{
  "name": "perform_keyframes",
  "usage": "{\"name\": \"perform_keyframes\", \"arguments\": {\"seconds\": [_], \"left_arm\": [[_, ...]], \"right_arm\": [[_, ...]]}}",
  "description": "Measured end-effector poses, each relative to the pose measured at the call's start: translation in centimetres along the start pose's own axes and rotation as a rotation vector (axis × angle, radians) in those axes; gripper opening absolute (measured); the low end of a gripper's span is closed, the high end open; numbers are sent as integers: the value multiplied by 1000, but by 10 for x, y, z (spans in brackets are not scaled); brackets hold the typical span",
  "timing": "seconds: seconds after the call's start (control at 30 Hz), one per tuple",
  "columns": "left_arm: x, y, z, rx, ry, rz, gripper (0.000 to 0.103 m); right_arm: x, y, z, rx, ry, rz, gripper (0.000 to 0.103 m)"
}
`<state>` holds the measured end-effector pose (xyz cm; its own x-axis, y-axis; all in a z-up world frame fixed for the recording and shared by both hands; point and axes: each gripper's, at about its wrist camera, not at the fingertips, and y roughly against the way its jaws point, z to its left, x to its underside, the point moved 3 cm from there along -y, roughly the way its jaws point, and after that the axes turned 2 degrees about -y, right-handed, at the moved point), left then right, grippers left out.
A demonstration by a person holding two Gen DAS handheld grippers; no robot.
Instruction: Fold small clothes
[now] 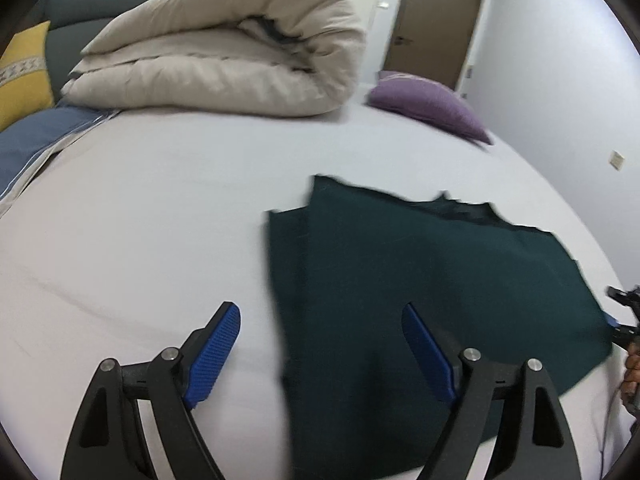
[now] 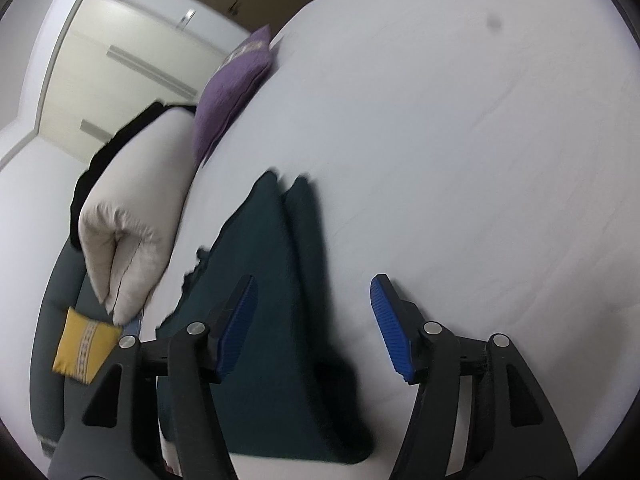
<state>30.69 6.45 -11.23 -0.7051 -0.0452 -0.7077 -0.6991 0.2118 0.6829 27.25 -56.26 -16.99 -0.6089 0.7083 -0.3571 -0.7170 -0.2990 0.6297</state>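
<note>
**A:** ok so the landmark here is the dark green garment [image 1: 420, 280], lying flat on the white bed [image 1: 140, 240], already partly folded with one layer doubled over along its left side. The left gripper [image 1: 320, 344] hangs just above its near-left edge with the jaws wide and nothing between them. The right gripper [image 2: 314, 320] is over the garment's near end, jaws apart too but less wide, also holding nothing.

**B:** so what goes wrong from here?

**A:** my guess: the fabric looks thin and limp, so a pinch could catch only the top layer and pull the fold apart. Or the lower jaw could dig into the bed sheet and drag it along. The far edge of the garment [image 2: 256, 240] also looks ragged and bunched, so the next fold may come out crooked if nobody smooths it first.

**B:** anything in the way?

**A:** not really. Around the garment it's bare sheet. Beyond its far edge sits a purple cushion [image 1: 428, 108], and further back a big rolled beige duvet [image 1: 224, 52], both well apart from it. Past the duvet there's a yellow cushion [image 1: 24, 72] on a grey sofa [image 1: 88, 4]. Door [image 1: 436, 20] way behind.
</note>
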Motion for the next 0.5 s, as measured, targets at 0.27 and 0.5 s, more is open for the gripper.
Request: {"name": "perform_keyframes", "arguments": {"seconds": [0.27, 0.5], "left_arm": [[1, -17, -90, 179, -87, 50, 85], [14, -51, -118, 169, -92, 140, 85]], "right_arm": [[2, -16, 6, -20, -13, 98, 57], [10, -25, 15, -56, -3, 208, 56]]}}
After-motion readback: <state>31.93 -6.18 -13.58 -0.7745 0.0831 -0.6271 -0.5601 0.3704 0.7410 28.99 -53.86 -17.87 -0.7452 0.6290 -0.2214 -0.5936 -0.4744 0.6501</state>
